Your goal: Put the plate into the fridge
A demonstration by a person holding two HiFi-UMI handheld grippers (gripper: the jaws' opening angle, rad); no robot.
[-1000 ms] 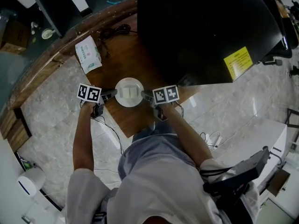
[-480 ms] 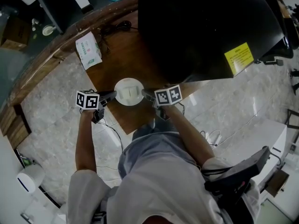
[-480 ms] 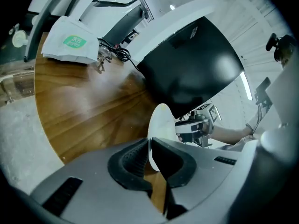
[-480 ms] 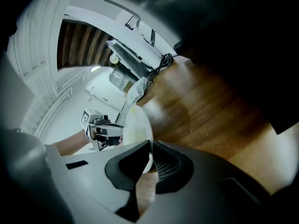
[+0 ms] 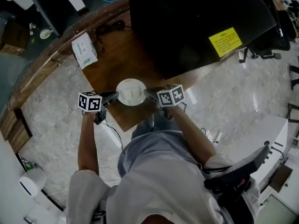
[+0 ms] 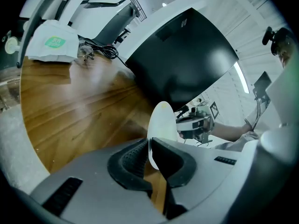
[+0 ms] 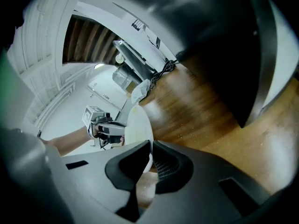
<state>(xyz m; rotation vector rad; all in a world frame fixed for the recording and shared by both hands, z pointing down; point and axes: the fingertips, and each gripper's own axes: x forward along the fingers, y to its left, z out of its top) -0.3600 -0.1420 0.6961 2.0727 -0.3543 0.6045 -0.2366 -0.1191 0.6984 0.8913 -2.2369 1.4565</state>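
A small white plate (image 5: 131, 92) hangs above the wooden platform, held by its rim on both sides. My left gripper (image 5: 113, 97) is shut on the plate's left edge; in the left gripper view the plate (image 6: 161, 127) stands edge-on between the dark pads. My right gripper (image 5: 148, 95) is shut on the right edge, and the right gripper view shows the plate (image 7: 139, 130) pinched there too. The black fridge (image 5: 196, 22) stands just beyond the plate, its door shut, with a yellow label (image 5: 226, 42).
A white paper packet (image 5: 84, 50) and a coiled black cable (image 5: 107, 29) lie on the wooden platform (image 5: 119, 59) to the far left. Marble floor surrounds it. A cable runs on the floor beside my left arm.
Both grippers have lifted the plate slightly and carried it a little toward the fridge; the whole view has shifted with the head.
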